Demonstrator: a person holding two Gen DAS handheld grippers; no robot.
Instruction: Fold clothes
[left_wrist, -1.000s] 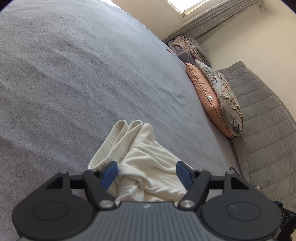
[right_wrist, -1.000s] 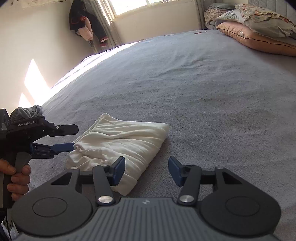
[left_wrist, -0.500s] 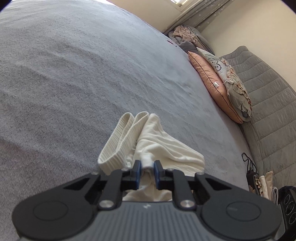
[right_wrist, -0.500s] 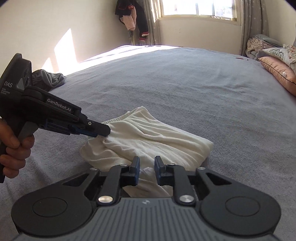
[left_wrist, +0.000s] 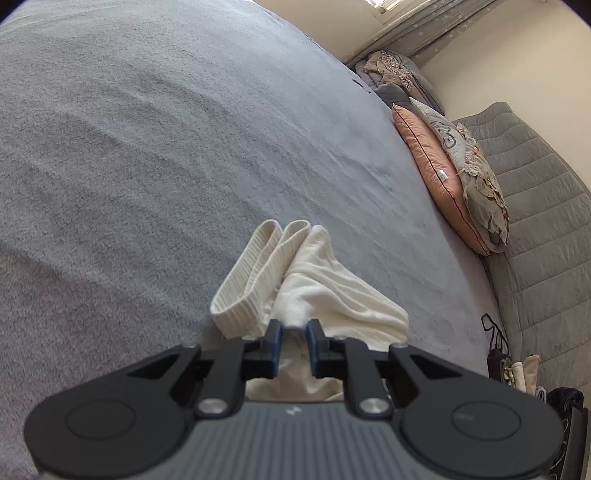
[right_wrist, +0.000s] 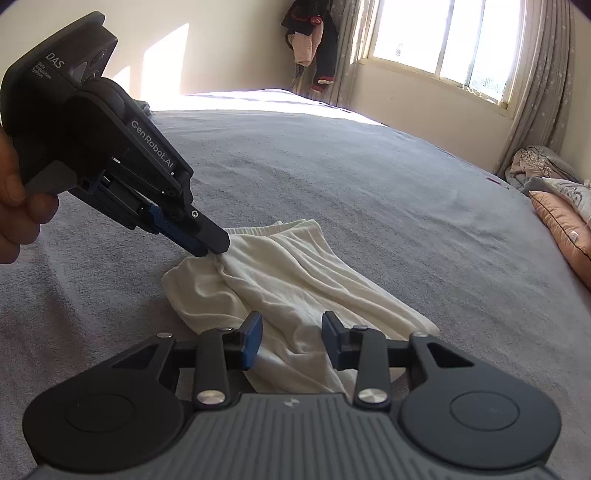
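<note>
Cream garment (right_wrist: 295, 280) lies bunched on the grey bed (left_wrist: 184, 147). Left hand-held gripper (left_wrist: 293, 328) has closed on a fold of it. Right hand-held gripper (right_wrist: 291, 334) closed, then reopened slightly; its fingers straddle the cloth without pinching, so its grasp needs repeating before folding.

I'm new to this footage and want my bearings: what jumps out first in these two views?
A crumpled cream garment lies on a wide grey bed, the only item on the bedspread. The left claw is shut on a bunch of its cloth at the far left edge, while the right claw stands open over the near edge, its jaws having just been opening. A pink pillow rests at the bed's far right side.
</note>
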